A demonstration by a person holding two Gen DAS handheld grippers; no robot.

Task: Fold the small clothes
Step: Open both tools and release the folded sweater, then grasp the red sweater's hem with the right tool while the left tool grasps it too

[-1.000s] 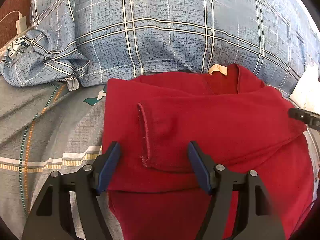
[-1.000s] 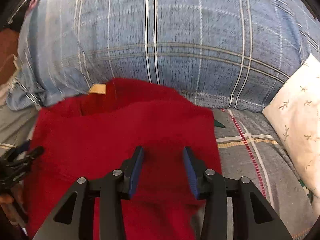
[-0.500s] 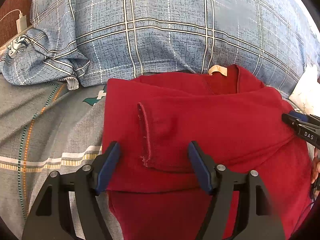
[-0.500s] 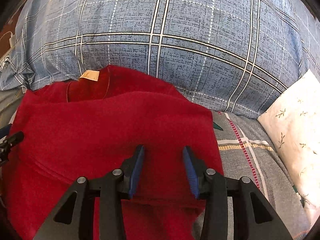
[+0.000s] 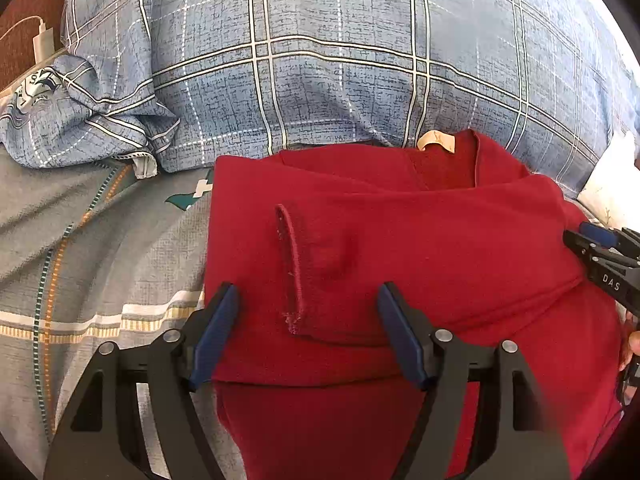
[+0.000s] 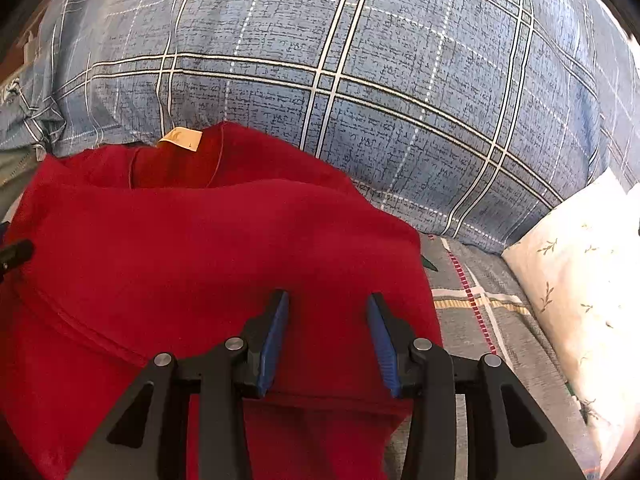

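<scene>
A red top point(image 5: 420, 248) lies partly folded on the bed, its collar with a tan label point(image 5: 436, 141) against the blue pillow. One sleeve point(image 5: 320, 264) is folded across the front, its cuff pointing left. My left gripper point(image 5: 308, 300) is open and empty, its jaws either side of the cuff, above the left half. My right gripper point(image 6: 328, 312) is open and empty over the top's right edge point(image 6: 416, 272); its tip also shows in the left wrist view point(image 5: 592, 240). The red top fills the right wrist view point(image 6: 200, 260).
A large blue checked pillow point(image 5: 340, 72) lies just behind the top. A white flowered pillow point(image 6: 580, 280) sits at the right. The grey striped bedsheet point(image 5: 100, 260) spreads to the left. A white charger and cable point(image 5: 40, 40) are at the far left.
The right gripper has moved in over the top's right side and steadied. The left gripper and the top have stayed put.
</scene>
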